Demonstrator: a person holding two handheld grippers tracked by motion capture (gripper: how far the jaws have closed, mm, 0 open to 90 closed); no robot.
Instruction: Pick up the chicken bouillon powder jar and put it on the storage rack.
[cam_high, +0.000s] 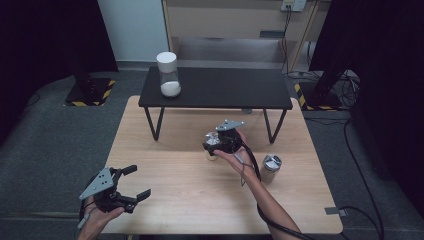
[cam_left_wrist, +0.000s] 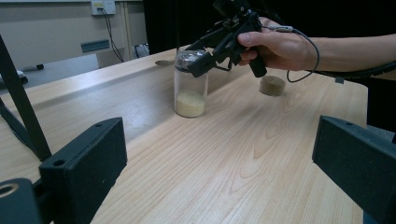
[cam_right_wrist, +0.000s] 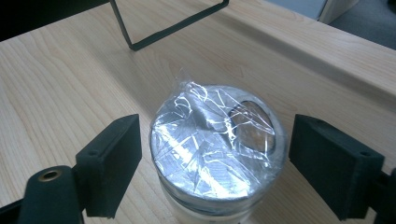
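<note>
A small clear jar (cam_high: 211, 155) with yellowish grains in its bottom and a crinkled film-covered lid (cam_right_wrist: 217, 140) stands upright on the wooden table (cam_high: 175, 165), near its middle. My right gripper (cam_high: 212, 142) comes down over the jar's top, one pad on each side of the lid. In the right gripper view a narrow gap shows between each pad and the lid, so the jaws are open around it. The left gripper view shows the same jar (cam_left_wrist: 190, 91) with the right gripper (cam_left_wrist: 192, 57) at its lid. My left gripper (cam_high: 138, 181) is open and holds nothing, near the table's front left corner.
A second small jar (cam_high: 270, 167) with a shiny lid stands right of my right forearm. A low black shelf (cam_high: 215, 87) spans the table's far side and carries a tall white-lidded jar (cam_high: 168, 75) of white powder. One shelf leg (cam_left_wrist: 21, 102) rises close by the left gripper.
</note>
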